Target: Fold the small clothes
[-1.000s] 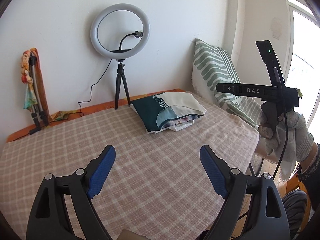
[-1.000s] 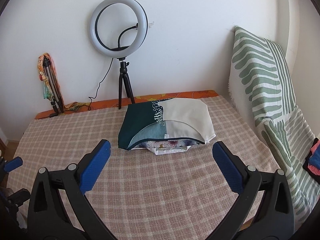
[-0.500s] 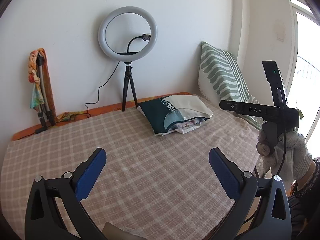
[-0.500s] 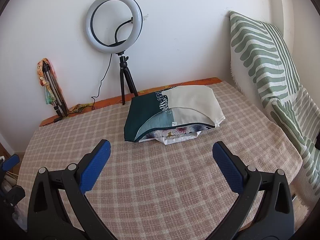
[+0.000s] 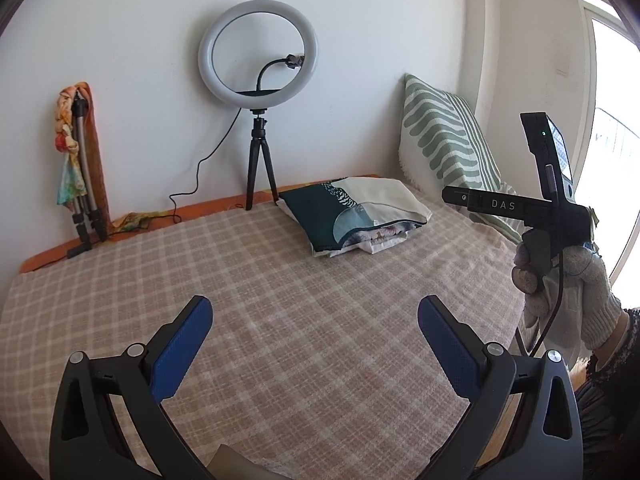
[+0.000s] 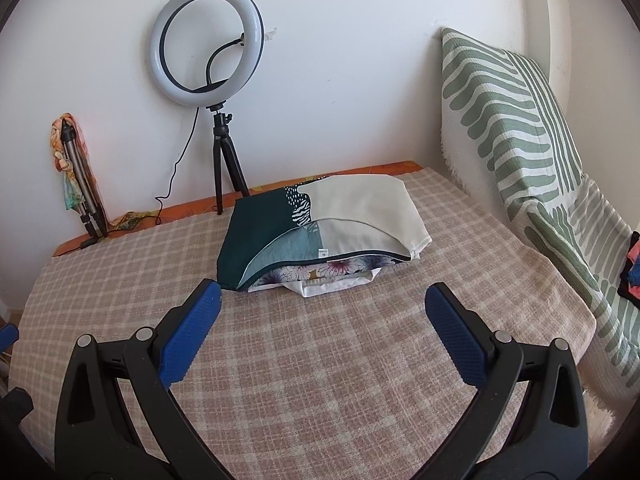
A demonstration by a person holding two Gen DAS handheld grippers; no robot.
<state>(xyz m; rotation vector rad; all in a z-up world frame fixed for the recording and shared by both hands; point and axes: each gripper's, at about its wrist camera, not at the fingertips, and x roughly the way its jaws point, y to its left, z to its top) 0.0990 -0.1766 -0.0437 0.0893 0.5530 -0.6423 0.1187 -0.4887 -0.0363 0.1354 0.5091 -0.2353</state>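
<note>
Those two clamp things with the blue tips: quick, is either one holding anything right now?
Left gripper: open, holding nothing, only bare checked cloth between its fingers.
Right gripper: open, holding nothing; the folded clothes lie beyond its tips.

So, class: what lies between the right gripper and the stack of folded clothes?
Only bare checked cloth. In the right wrist view, nothing sits between the open right gripper and the stack of folded clothes.
</note>
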